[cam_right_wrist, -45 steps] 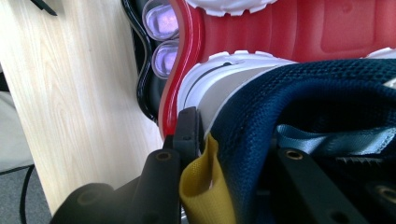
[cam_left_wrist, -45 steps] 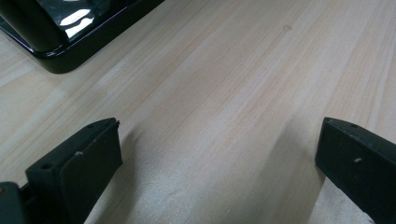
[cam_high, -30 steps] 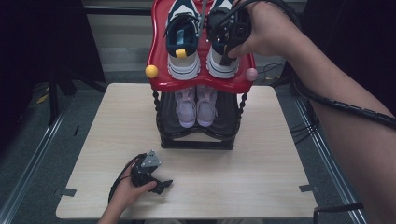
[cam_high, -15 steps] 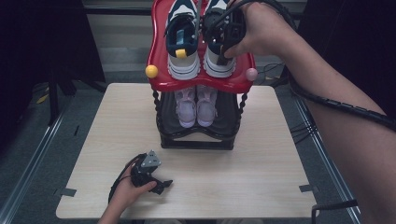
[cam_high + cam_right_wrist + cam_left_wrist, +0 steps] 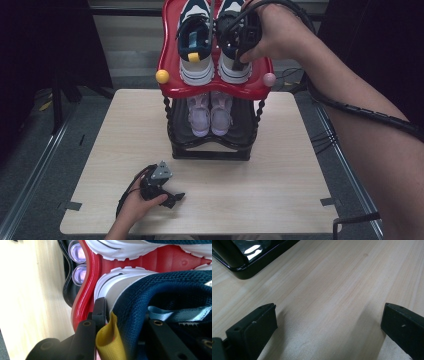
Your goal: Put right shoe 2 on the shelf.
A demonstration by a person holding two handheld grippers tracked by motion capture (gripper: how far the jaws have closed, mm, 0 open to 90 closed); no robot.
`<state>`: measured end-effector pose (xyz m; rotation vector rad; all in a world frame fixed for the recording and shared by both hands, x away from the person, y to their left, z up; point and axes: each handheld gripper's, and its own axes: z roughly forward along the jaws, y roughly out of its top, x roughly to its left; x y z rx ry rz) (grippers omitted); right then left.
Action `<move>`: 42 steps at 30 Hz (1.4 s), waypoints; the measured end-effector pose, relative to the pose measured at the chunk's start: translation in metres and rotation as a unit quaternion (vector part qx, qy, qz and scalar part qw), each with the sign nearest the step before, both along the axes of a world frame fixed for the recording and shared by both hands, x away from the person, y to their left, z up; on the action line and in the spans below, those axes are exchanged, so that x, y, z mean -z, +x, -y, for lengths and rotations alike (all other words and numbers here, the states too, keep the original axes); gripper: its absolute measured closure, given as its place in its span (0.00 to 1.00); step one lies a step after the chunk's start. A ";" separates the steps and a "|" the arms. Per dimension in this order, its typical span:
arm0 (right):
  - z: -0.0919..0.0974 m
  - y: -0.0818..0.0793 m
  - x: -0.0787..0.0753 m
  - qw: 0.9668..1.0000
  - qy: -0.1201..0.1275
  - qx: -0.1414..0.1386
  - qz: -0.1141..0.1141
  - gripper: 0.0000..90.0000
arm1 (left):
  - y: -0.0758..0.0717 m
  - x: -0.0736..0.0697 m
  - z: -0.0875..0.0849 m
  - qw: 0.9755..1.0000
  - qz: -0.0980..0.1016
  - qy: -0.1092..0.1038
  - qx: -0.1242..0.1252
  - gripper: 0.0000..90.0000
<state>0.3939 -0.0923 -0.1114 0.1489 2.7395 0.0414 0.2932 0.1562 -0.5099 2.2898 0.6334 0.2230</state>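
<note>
Two navy-and-white sneakers stand on the red top shelf (image 5: 170, 75) of a black shoe rack. My right gripper (image 5: 240, 30) is at the heel of the right sneaker (image 5: 234, 70). In the right gripper view the right gripper (image 5: 127, 320) clasps that sneaker's navy heel collar (image 5: 160, 290), one jaw outside by the yellow pull tab (image 5: 110, 340), the other inside. The left sneaker (image 5: 196, 45) stands free beside it. My left gripper (image 5: 172, 197) lies on the table near the front edge, and its jaws (image 5: 329, 327) stand wide apart over bare wood.
A pair of lilac shoes (image 5: 210, 112) sits on the rack's lower shelf, under the red one. The rack's black base (image 5: 249, 260) stands at the table's back middle. Light wood table (image 5: 280, 165) lies bare on both sides and in front of it.
</note>
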 end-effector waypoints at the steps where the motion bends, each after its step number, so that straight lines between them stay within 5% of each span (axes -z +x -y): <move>1: 0.000 0.000 0.000 1.000 0.001 0.000 0.001 0.78 | 0.000 0.000 0.000 1.000 -0.001 0.000 0.000 0.00; 33: -0.003 0.002 0.000 1.000 0.023 0.007 -0.006 0.78 | 0.000 0.000 0.000 1.000 0.000 0.000 0.000 0.00; 42: 0.000 0.002 0.000 0.999 0.028 0.020 -0.003 0.69 | 0.000 0.000 0.000 1.000 0.000 0.000 0.000 0.00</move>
